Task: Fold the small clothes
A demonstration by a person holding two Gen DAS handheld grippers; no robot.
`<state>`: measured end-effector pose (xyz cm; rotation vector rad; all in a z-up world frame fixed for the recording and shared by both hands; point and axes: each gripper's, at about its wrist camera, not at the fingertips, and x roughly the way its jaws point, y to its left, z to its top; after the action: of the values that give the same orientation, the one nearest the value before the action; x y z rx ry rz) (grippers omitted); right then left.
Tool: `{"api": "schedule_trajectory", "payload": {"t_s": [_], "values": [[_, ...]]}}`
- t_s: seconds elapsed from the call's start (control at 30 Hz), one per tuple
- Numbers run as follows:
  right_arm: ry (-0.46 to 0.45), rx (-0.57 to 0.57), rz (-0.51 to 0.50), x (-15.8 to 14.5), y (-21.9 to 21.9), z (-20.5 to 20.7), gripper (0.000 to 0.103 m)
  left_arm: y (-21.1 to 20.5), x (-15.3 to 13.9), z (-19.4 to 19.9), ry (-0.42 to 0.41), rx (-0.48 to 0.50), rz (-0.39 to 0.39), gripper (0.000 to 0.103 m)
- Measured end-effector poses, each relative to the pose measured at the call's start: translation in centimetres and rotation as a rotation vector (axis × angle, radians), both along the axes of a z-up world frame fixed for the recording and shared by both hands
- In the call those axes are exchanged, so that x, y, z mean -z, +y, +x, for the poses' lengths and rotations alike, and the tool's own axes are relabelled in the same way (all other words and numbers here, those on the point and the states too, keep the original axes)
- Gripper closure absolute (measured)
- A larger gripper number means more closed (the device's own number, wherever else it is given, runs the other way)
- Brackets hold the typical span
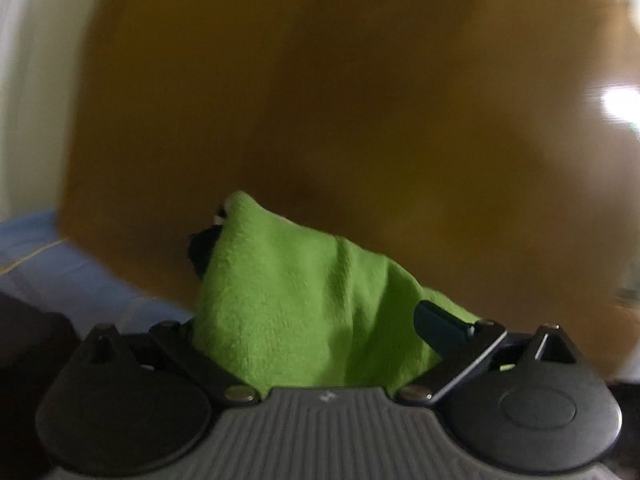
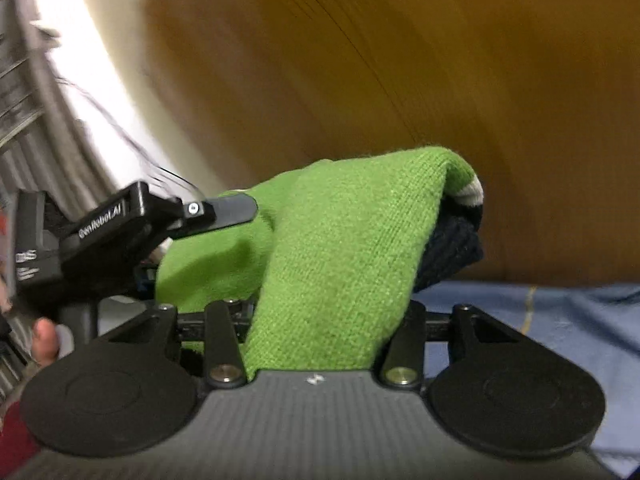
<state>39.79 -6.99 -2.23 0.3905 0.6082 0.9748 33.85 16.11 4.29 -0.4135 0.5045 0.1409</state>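
A green knitted garment with a white and navy striped edge hangs bunched between both grippers. In the right wrist view it covers my right gripper, whose fingers are hidden under the cloth and grip it. A finger of my left gripper lies on the garment's left part. In the left wrist view the same green garment fills my left gripper. One dark fingertip shows at the cloth's left, and the other finger is partly draped. Both hold it above the surface.
A blurred ochre wooden panel fills the background of both views. A blue sheet lies below, and shows again as blue bedding at the left. A person's thumb grips the left handle. Grey slats and a white wall stand at the left.
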Motion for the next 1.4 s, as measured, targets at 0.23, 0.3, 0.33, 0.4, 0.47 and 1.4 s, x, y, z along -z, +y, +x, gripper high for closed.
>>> {"api": "schedule_trajectory", "payload": {"t_s": [0.23,0.3,0.33,0.4,0.47,1.4], "values": [[0.132,0.122,-0.117,5.1,1.7,3.6,0.029,-1.4,3.9,2.1,0.133,-0.158,0.146,0.01],[0.084,0.178,-0.109,4.0,-0.3,2.2,0.024,-2.6,3.1,1.0,0.102,-0.162,0.17,0.004],[0.054,0.209,-0.118,3.5,-1.2,1.2,0.022,-3.6,2.6,0.1,0.088,-0.162,0.199,0.003],[0.011,0.257,-0.139,2.5,-3.2,-0.8,0.021,-5.4,1.7,-1.8,0.062,-0.151,0.249,0.002],[-0.014,0.285,-0.152,1.8,-4.9,-3.6,0.018,-7.4,1.3,-4.8,0.023,-0.125,0.265,0.0],[-0.036,0.403,-0.206,4.9,-11.9,-21.3,0.0,-16.9,9.8,-19.5,0.193,-0.19,0.491,0.0]]}}
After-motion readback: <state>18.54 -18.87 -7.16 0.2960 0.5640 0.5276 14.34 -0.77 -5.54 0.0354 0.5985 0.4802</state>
